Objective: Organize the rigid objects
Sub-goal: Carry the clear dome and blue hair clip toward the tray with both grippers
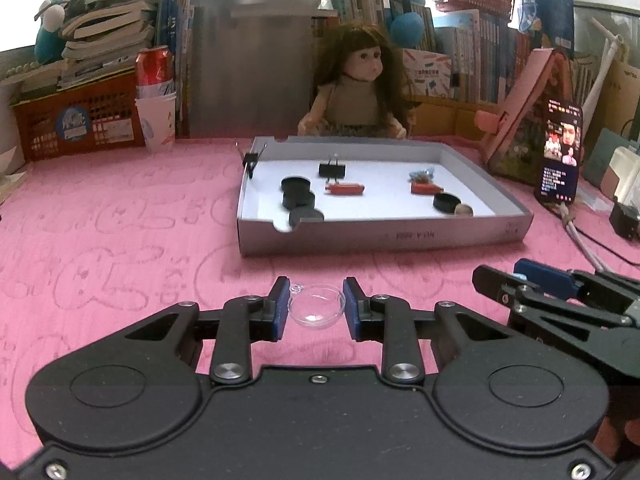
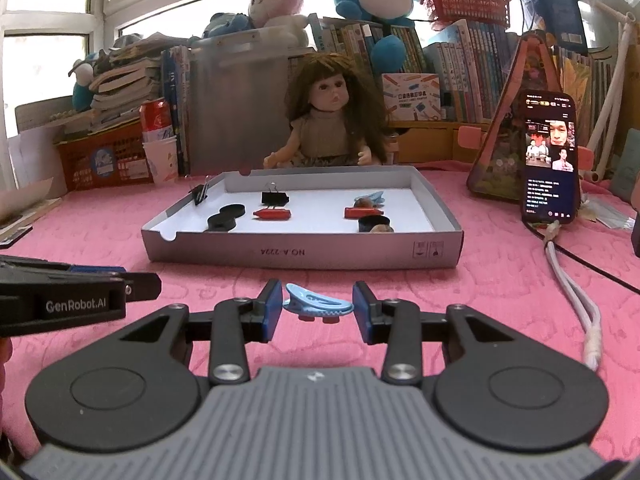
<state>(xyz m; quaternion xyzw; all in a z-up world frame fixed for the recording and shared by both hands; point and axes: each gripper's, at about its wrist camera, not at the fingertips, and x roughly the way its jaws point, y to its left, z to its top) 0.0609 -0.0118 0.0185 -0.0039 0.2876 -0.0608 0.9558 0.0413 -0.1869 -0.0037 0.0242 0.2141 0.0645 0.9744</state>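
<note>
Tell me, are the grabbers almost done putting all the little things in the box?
Mostly. The tray already holds black binder clips, black caps and red pieces. Two things are left on the pink cloth: a clear dish between the open left gripper fingers, and a blue clip between the open right gripper fingers. Neither is grabbed yet.

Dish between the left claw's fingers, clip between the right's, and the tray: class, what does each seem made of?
Dish: clear glossy plastic, perhaps glass; the pink cloth shows through it.
Clip: light blue moulded plastic, smooth, with toothed jaws.
Tray: grey matte cardboard, seemingly; thin folded walls with printed lettering.
</note>
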